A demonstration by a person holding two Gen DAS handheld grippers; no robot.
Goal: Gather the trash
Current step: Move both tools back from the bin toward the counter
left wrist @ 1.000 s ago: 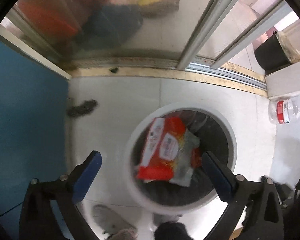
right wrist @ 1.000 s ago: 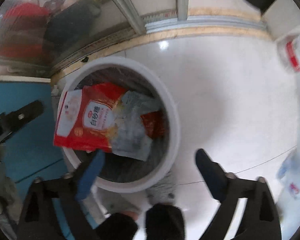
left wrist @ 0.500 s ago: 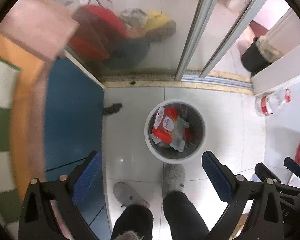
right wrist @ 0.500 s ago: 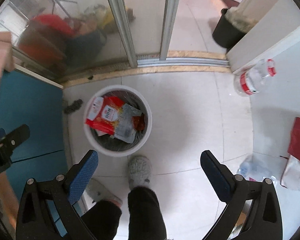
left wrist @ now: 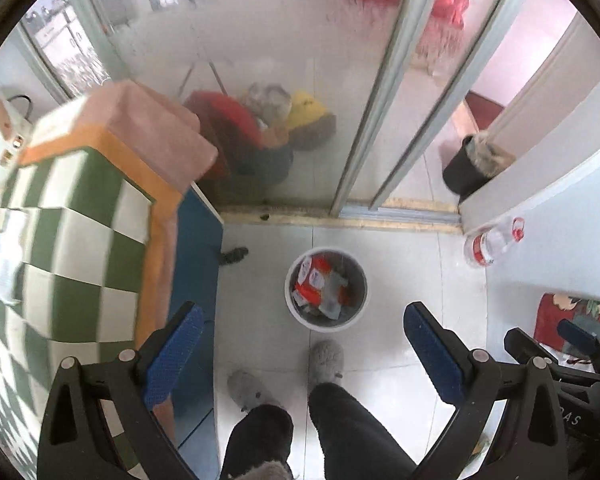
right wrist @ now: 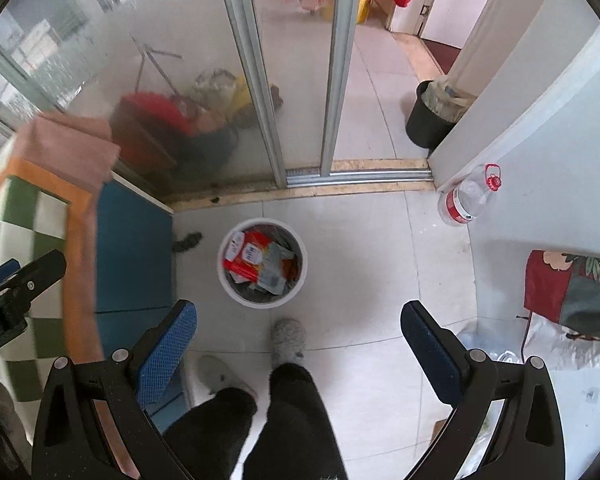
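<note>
A white round waste bin [left wrist: 326, 322] [right wrist: 236, 296] stands on the tiled floor, far below both cameras. Inside it lie a red and white snack wrapper [left wrist: 313, 280] [right wrist: 247, 258] and silvery foil packets [right wrist: 274, 270]. My left gripper [left wrist: 300, 344] hangs open high above the floor, nothing between its blue pads. My right gripper [right wrist: 298, 340] is open and empty too, at about the same height. The right gripper's body [left wrist: 571, 364] shows at the right edge of the left wrist view.
A table with a green and white checked cloth [left wrist: 72, 248] [right wrist: 24, 224] and blue side panel [left wrist: 196, 264] stands at left. A clear plastic bottle [left wrist: 493, 238] [right wrist: 469, 198] lies by the white wall. Grey slippers [left wrist: 325, 360] and dark trouser legs [right wrist: 296, 420] stand just before the bin. Glass sliding doors [right wrist: 300, 80] close the far side.
Both grippers have risen steeply away from the bin, which now looks small and far below. The checked table has come into view at left. Both stay open.
</note>
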